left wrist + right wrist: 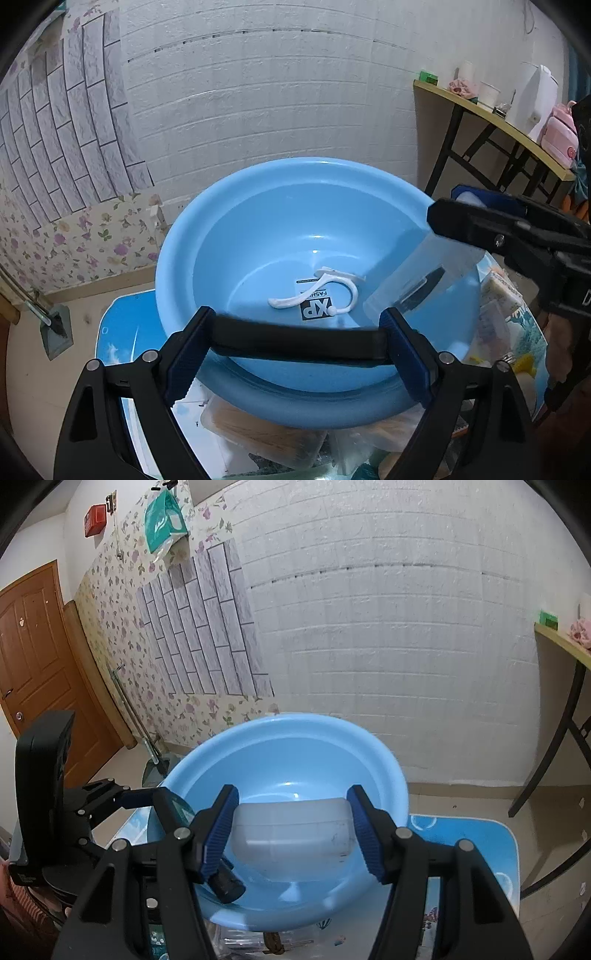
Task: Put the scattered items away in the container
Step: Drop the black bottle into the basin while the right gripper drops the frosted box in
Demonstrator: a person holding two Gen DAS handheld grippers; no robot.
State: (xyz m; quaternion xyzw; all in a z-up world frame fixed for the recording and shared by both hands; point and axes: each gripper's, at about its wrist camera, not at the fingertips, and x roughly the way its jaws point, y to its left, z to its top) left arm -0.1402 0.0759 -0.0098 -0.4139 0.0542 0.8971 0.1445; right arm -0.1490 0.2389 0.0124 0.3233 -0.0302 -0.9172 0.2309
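Basin (229,236) so far holds only a white hook (317,295). Your right gripper (293,834) fingers clamp a translucent box (291,830) above it; left gripper (295,343) fingers clamp a black bar (295,341) at six o'clock, clutter remaining below.

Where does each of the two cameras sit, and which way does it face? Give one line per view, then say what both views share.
Left wrist view: sits on the left gripper, looking down into the blue basin; its own fingers clamp a black bar, and the right gripper enters from the right.
Right wrist view: sits on the right gripper, facing the basin and white wall; its fingers clamp a translucent box.
Shared: basin, box, white brick wall.
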